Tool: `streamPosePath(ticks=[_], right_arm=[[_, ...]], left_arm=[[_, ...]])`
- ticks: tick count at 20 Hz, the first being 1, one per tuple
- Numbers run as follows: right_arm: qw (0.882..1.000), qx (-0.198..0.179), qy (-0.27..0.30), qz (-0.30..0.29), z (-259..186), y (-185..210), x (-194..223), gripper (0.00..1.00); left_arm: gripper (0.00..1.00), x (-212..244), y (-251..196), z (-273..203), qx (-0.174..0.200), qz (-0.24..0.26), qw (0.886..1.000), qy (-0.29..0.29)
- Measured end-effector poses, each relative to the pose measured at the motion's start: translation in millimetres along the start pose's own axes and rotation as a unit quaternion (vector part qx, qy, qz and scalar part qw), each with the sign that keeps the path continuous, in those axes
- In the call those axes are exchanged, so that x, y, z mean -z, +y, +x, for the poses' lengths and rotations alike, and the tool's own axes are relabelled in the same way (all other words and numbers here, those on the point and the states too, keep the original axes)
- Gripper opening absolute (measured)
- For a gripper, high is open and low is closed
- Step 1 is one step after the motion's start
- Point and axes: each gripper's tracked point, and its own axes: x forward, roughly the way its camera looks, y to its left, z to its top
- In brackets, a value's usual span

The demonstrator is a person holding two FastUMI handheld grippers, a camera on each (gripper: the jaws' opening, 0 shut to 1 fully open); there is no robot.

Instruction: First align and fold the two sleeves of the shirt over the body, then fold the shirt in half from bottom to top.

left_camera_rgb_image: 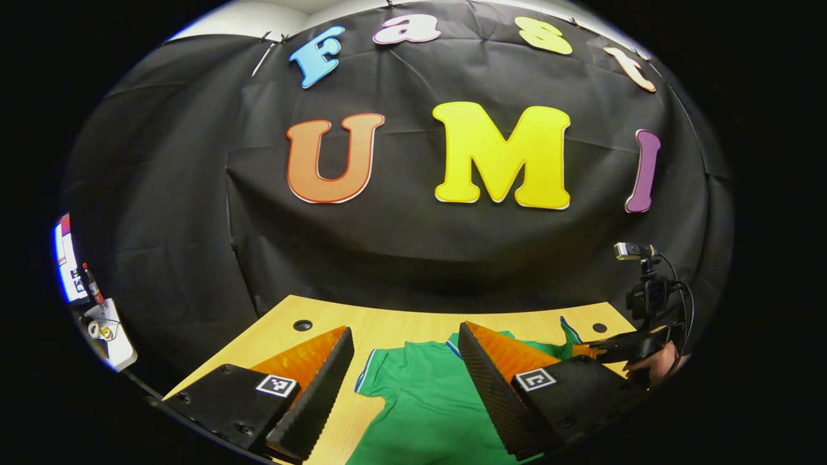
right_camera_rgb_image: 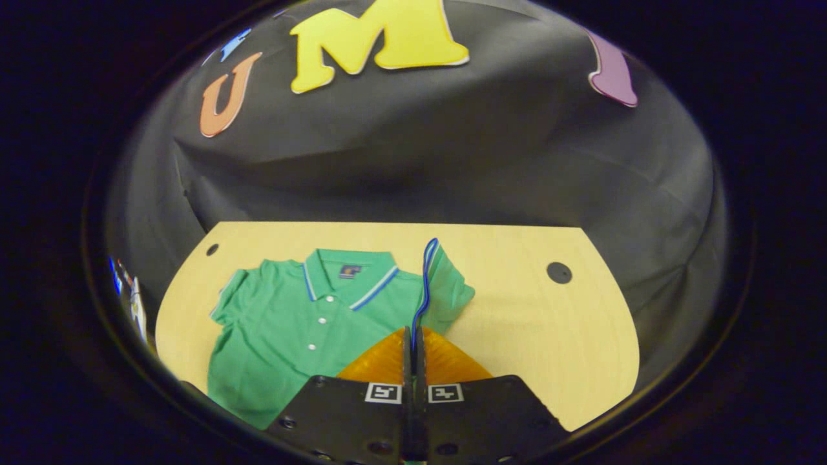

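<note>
A green polo shirt lies face up on a pale wood desk, collar twd the far edge by the black cloth wall, hem twd the near edge.

Right gripper: fingers clenched together on the blue-trimmed cuff of the right-hand sleeve, lifting it so the cuff stands up off the desk. In the left gripper view the right gripper shows farther off, w/ a hand holding it.

Left gripper: released, fingers wide apart, hovering above the shirt's left side, nr the other sleeve, which lies flat and unfolded; touching nothing.

Progress, judged: early. 1st sleeve fold appears underway, not laid over the body yet. Left to do: finish this sleeve, fold the 2nd sleeve, then the bottom-to-top half fold. Hem area looks untouched, tho partly hidden by the grippers.
</note>
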Motion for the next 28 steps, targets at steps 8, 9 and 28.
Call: streamPosePath(ticks=[8,9,28], right_arm=[[0.999,-0.024,0.031,0.006,23.4,79.1,14.8,0.0],[0.999,-0.024,0.036,0.008,27.1,85.5,18.1,0.0],[1.0,-0.02,-0.019,-0.003,-92.4,74.6,-0.2,0.96]], left_arm=[[1.0,5.1,54.3,-16.2,-0.041,0.007,0.999,0.002],[1.0,7.5,58.3,-16.0,-0.043,0.004,0.999,0.005],[1.0,110.4,73.2,98.1,0.061,0.003,0.987,0.149]])
